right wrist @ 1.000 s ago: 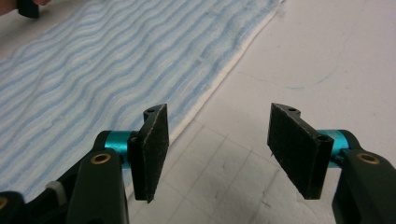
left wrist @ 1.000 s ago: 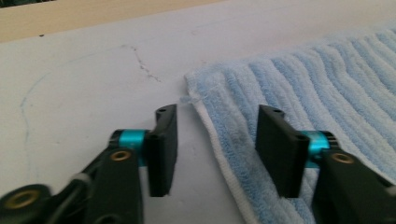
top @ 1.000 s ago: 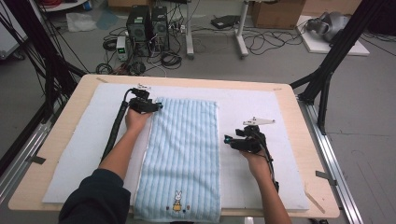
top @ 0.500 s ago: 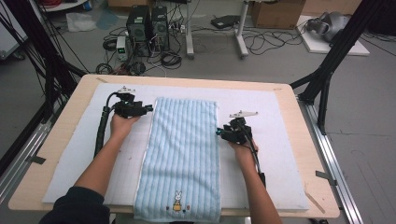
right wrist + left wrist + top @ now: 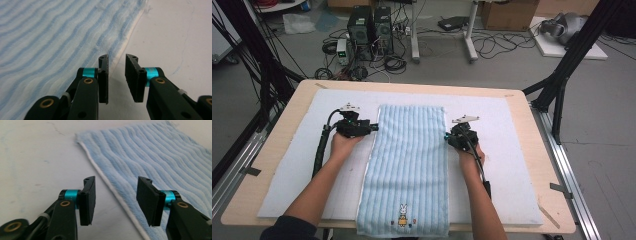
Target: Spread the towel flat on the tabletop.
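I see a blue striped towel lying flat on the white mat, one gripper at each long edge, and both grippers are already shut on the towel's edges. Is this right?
Not quite: neither gripper is shut. The left gripper stands open astride the towel edge in the left gripper view, and the right gripper shows a narrower gap beside the edge in the right gripper view. The towel does lie flat on the white mat, a gripper at each long edge.

No words, brand names or numbers can be read anywhere. The one mark is a small embroidered rabbit figure (image 5: 402, 215) near the close end of the blue striped towel (image 5: 409, 165), seen in the high view; it carries no lettering that can be made out at this size.
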`<control>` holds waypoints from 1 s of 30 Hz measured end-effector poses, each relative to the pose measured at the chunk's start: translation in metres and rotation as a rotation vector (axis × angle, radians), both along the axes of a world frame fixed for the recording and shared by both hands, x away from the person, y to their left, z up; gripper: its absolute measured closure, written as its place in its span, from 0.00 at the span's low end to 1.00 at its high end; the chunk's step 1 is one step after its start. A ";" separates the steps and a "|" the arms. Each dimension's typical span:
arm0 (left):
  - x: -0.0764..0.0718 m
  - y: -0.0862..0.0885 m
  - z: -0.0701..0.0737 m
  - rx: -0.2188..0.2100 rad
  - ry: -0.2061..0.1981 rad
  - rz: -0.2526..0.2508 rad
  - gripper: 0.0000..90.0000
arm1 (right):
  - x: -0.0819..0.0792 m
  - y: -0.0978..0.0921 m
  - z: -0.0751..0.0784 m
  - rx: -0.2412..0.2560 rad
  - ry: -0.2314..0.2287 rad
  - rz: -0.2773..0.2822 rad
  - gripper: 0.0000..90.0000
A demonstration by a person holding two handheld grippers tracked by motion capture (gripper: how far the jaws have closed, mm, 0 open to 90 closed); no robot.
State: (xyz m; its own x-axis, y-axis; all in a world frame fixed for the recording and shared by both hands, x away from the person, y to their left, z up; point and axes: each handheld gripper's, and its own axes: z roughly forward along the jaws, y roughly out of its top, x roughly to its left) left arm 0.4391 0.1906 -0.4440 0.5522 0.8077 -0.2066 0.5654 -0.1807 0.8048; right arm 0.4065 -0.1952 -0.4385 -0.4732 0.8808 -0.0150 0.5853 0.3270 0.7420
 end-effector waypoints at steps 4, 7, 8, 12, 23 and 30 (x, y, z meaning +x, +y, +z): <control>-0.002 -0.015 -0.007 0.104 -0.016 -0.013 0.74 | -0.014 -0.006 0.008 0.078 0.023 0.027 0.73; -0.002 -0.019 -0.007 0.136 -0.039 0.015 0.94 | -0.031 -0.004 0.012 0.090 -0.001 0.068 0.71; -0.001 -0.019 -0.007 0.136 -0.041 0.029 0.95 | -0.037 -0.003 0.011 0.087 0.002 0.083 0.70; 0.001 -0.017 -0.007 0.137 -0.040 0.088 0.96 | -0.052 0.003 0.003 0.078 0.037 0.111 0.68; -0.007 0.006 -0.001 0.077 -0.012 0.113 0.55 | -0.059 0.016 -0.003 -0.073 0.024 0.128 0.88; -0.035 0.029 0.012 -0.087 -0.093 0.093 0.47 | -0.059 0.001 0.000 -0.012 0.004 0.080 0.72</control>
State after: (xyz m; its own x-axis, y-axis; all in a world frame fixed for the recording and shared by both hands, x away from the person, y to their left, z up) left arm 0.4044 0.2201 -0.4325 0.4959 0.8375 -0.2296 0.4984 -0.0579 0.8650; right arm 0.3477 -0.1939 -0.4382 -0.5421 0.8400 -0.0233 0.5599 0.3818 0.7353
